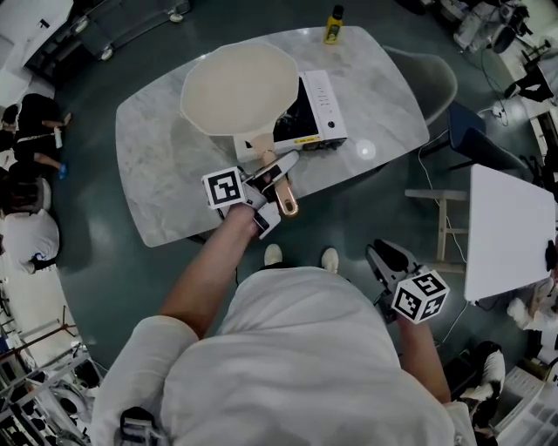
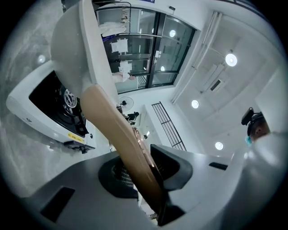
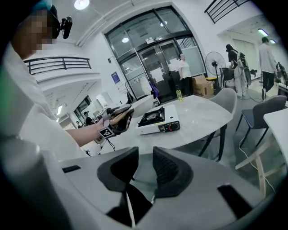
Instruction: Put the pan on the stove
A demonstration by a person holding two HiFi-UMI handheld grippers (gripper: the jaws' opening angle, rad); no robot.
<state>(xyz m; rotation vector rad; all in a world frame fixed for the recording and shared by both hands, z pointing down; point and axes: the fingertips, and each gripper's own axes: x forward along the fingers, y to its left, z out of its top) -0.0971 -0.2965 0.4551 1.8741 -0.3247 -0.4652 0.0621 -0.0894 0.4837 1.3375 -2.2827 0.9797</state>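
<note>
A glass-fronted hall surrounds a pale marble counter point(image 1: 157, 174). Over it the cream pan point(image 1: 240, 87) is held clear of the surface, and in the head view it overlaps the left part of the white portable stove point(image 1: 323, 109). The left gripper point(image 1: 277, 172) has its jaws closed on the pan's tan handle point(image 2: 119, 130). The right gripper point(image 3: 145, 158) hangs beside the counter, its jaws slightly apart and empty. A yellow bottle point(image 1: 333, 24) stands at the far edge.
</note>
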